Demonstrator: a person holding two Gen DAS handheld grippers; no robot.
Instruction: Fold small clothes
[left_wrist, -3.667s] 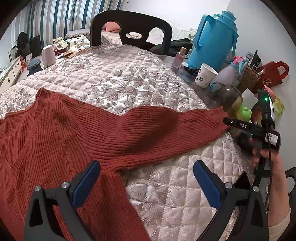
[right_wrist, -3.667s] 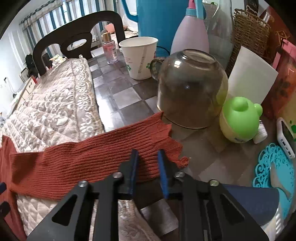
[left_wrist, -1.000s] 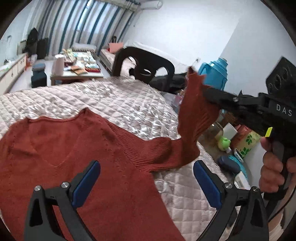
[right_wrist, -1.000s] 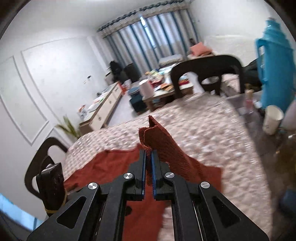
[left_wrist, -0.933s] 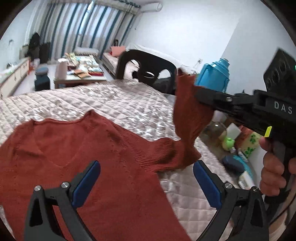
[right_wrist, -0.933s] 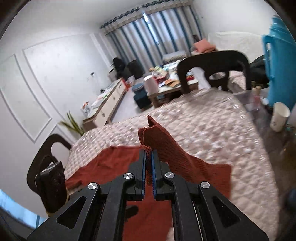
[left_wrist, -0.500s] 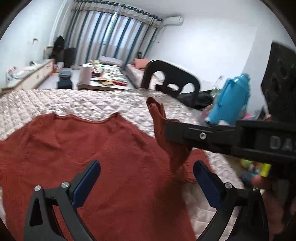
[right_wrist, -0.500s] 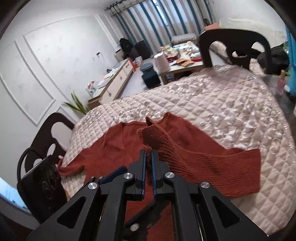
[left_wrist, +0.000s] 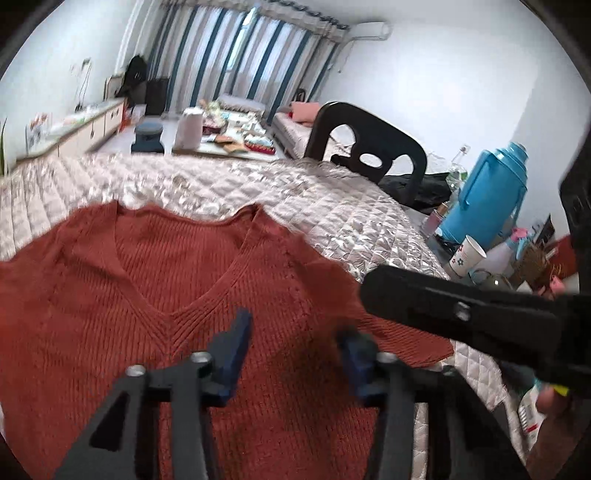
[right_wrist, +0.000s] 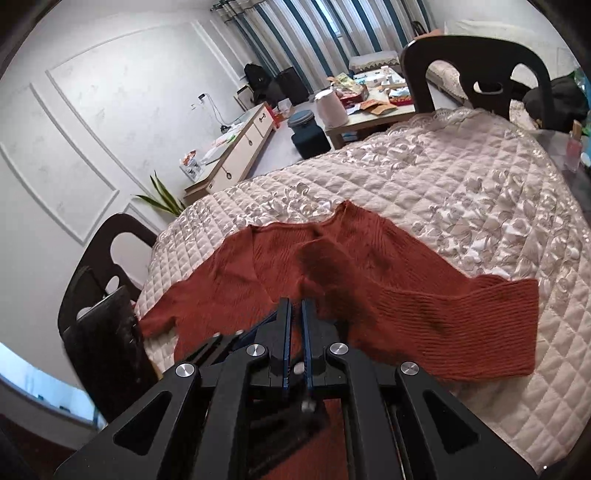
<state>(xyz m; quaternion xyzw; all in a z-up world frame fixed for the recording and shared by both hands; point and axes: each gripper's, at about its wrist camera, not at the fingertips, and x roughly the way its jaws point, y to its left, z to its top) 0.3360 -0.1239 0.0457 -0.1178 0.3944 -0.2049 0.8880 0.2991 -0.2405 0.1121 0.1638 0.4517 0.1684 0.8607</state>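
Striped curtains hang at the far end of the room, behind a bench spread with a pale quilted cover. On that cover lies a rust-red knit sweater, front up, with its sleeve doubled back across the body. Beside it stand a dark chair and a blue thermos. Left hand-held gripper hovers above the sweater, jaws closing, pressing nothing. Right hand-held gripper is clenched; whether it pinches the sleeve cannot be told.
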